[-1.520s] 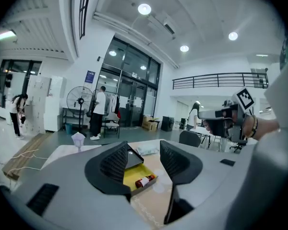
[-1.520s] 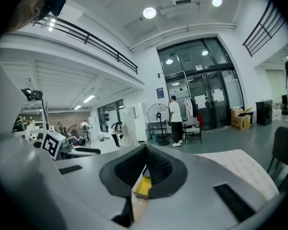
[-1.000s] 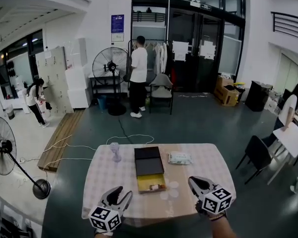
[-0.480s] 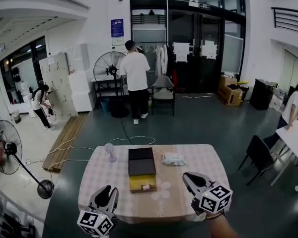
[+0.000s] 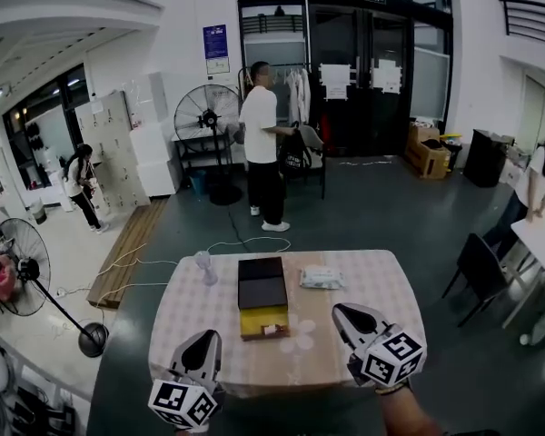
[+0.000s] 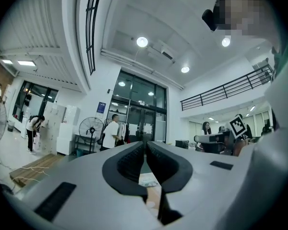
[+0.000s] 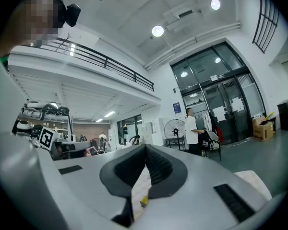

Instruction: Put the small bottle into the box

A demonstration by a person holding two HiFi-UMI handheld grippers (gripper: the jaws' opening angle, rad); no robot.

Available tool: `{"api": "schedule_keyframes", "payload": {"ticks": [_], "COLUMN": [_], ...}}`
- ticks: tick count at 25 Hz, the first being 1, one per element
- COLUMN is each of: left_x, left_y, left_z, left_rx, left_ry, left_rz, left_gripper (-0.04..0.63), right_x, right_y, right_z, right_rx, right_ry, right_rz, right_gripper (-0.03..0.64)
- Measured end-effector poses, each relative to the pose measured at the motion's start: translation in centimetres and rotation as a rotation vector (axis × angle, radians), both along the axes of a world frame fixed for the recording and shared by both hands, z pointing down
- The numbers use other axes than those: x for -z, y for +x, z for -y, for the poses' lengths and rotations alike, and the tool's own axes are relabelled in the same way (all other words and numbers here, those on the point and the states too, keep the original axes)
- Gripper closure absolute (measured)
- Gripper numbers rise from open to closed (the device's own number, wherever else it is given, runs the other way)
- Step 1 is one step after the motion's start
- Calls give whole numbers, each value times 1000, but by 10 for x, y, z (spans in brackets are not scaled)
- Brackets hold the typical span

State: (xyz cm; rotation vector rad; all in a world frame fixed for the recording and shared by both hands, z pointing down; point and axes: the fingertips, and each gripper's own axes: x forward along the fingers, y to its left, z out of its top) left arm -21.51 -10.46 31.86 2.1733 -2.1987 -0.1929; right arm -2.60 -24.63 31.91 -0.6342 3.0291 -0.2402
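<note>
An open box stands mid-table, with a black lid (image 5: 262, 282) and a yellow tray (image 5: 259, 318). The small bottle (image 5: 272, 331) lies in the tray's near end. My left gripper (image 5: 203, 338) hangs at the table's near left edge, well short of the box. Its jaws are closing and stand almost together, with nothing between them (image 6: 145, 145). My right gripper (image 5: 339, 310) hovers over the near right of the table, beside the box. It is shut and holds nothing (image 7: 145, 148).
The table (image 5: 372, 284) has a checkered cloth. On it lie a white packet (image 5: 321, 278), a small clear desk fan (image 5: 203, 264) and pale round discs (image 5: 302, 339). A person (image 5: 263, 143) stands beyond the table. A floor fan (image 5: 23, 266) stands left, a dark chair (image 5: 477, 271) right.
My left gripper's jaws have gone from wide apart to nearly together. The view has shifted a little. The standing person has walked to the right.
</note>
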Motion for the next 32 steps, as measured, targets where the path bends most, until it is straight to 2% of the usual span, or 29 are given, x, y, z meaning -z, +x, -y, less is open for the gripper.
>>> {"api": "schedule_keyframes", "payload": {"ticks": [10, 32], "left_x": [-2, -7], "left_y": [-2, -11], "left_z": [-3, 12], "left_rx": [0, -43], "left_ry": [7, 13], "left_rz": [-2, -4], "left_gripper": [572, 572], "right_x": [2, -1], "right_y": [-1, -5], "right_z": [-3, 4], "right_rx": [-48, -85], "right_ry": [45, 41], "right_rz": [3, -14], "right_gripper": [612, 612]}}
